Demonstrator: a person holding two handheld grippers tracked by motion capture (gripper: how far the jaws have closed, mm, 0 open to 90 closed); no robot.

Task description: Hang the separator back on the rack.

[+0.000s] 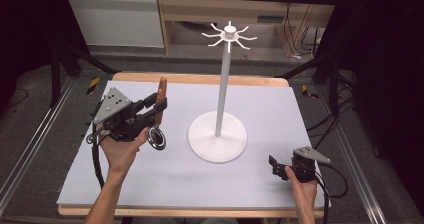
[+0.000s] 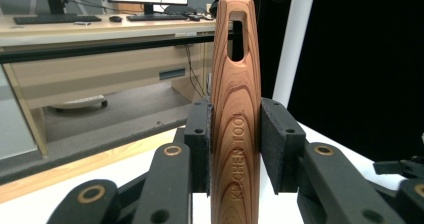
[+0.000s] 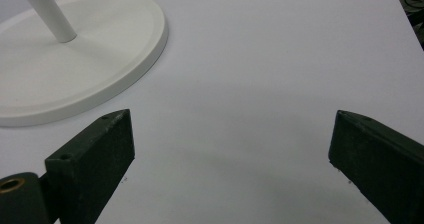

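High view: the wooden-handled kitchen tool (image 1: 160,103) is clamped by the left gripper (image 1: 150,109) above the counter (image 1: 280,114), left of the white hook stand (image 1: 218,134); long axis steep, handle end up, round metal head (image 1: 156,138) down.

Left gripper view: handle (image 2: 236,109) is pinched between closed fingers (image 2: 200,144), hanging slot uppermost.

Right gripper view: fingers (image 3: 95,159) are spread wide, nothing held, beside the stand's base (image 3: 100,49).
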